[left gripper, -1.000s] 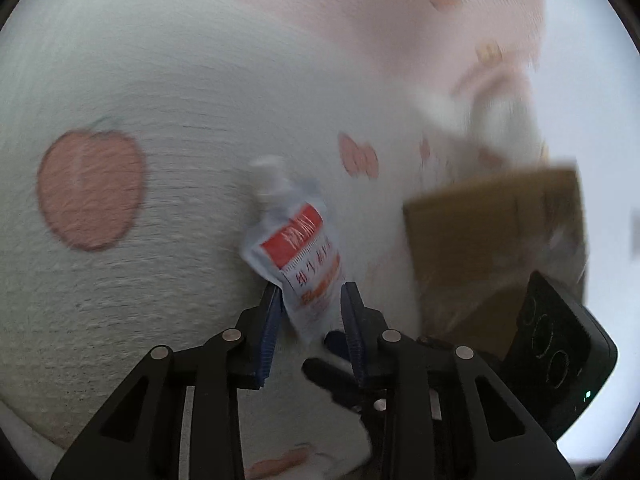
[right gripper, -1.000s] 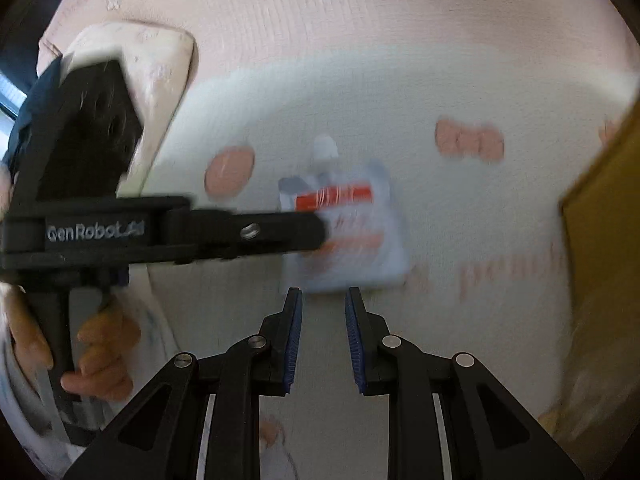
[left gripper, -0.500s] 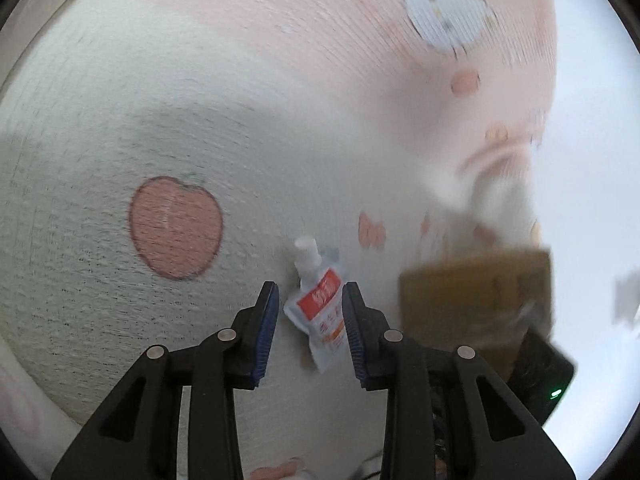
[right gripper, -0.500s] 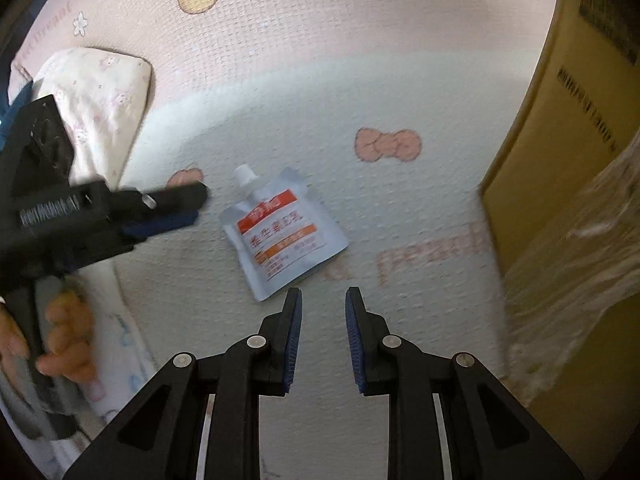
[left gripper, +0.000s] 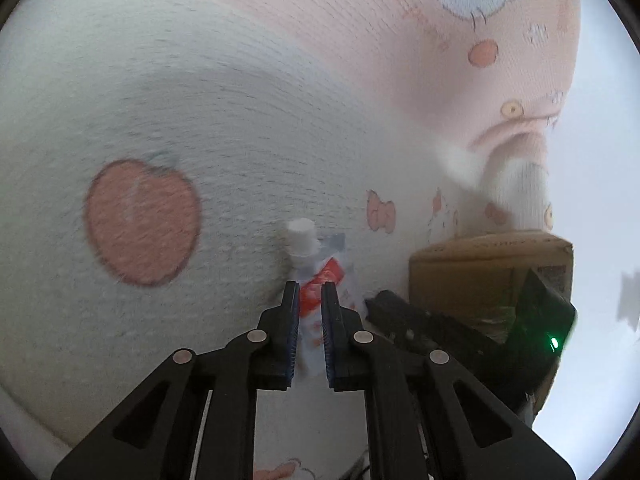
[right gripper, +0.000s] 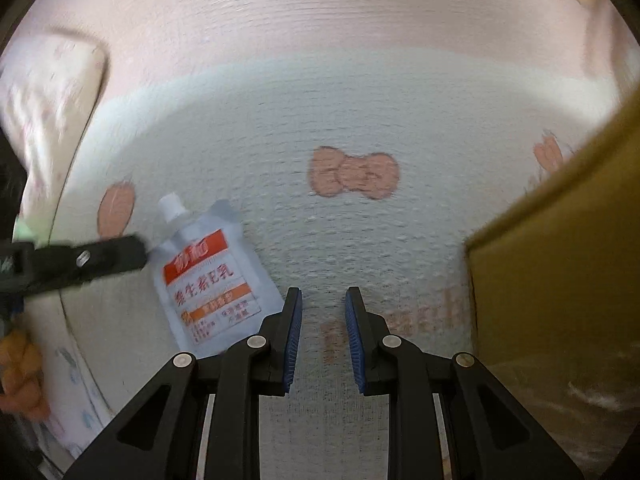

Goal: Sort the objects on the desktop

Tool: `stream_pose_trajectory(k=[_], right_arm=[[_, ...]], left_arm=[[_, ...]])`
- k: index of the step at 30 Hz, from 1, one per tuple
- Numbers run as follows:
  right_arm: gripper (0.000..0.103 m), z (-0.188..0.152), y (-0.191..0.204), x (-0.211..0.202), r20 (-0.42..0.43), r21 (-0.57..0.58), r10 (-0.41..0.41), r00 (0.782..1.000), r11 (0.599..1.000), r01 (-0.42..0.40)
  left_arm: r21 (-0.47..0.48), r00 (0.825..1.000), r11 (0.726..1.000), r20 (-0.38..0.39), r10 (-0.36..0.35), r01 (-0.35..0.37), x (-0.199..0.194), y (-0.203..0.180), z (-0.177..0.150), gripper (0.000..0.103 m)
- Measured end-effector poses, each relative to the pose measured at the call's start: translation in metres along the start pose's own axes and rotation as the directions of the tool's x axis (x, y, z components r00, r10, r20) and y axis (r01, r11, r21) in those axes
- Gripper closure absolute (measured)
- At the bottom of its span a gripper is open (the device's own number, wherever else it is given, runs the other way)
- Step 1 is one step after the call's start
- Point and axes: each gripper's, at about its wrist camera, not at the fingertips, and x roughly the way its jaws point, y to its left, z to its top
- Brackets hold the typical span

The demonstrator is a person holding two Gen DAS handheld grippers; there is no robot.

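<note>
A white spouted pouch [left gripper: 320, 268] with a red and orange label lies on the peach-print cloth [left gripper: 240, 160]. My left gripper [left gripper: 310, 290] has its jaws closing, and the blue pads squeeze the pouch just below its white cap. The right wrist view shows the same pouch [right gripper: 208, 280] flat on the cloth, a left finger [right gripper: 112, 258] lying over its upper left edge. My right gripper [right gripper: 322, 294] hovers just right of the pouch's lower corner, jaws nearly together and nothing between them. Its black body [left gripper: 424, 320] shows to the right in the left wrist view.
A brown cardboard box [right gripper: 560, 240] stands close on the right, also visible as a box [left gripper: 488, 272] behind the right gripper. Crinkled clear plastic [right gripper: 580, 400] lies in front of it. A patterned pillow [right gripper: 48, 100] sits at the far left, and a hand [right gripper: 20, 372] holds the left gripper.
The left jaws have narrowed from wide apart to pinching the pouch. The right gripper has drifted, so the pouch now sits lower left in its view and the box has come nearer.
</note>
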Motion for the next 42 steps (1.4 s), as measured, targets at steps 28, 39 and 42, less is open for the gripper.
stream_pose_trajectory(k=[28, 39, 42], right_arm=[[0.084, 0.008, 0.014, -0.041, 0.021, -0.071, 0.054, 0.998, 0.996, -0.052], [0.084, 0.034, -0.043, -0.041, 0.003, 0.072, 0.193, 0.981, 0.979, -0.193], [0.084, 0.034, -0.053, -0.030, -0.027, 0.132, 0.262, 0.965, 0.957, -0.257]], left_arm=[[-0.054, 0.987, 0.986, 0.029, 0.157, -0.156, -0.017, 0.006, -0.027, 0.054], [-0.013, 0.987, 0.992, 0.096, 0.126, -0.126, -0.010, 0.003, -0.033, 0.058], [-0.022, 0.988, 0.993, 0.099, 0.120, -0.118, -0.010, 0.005, -0.032, 0.062]])
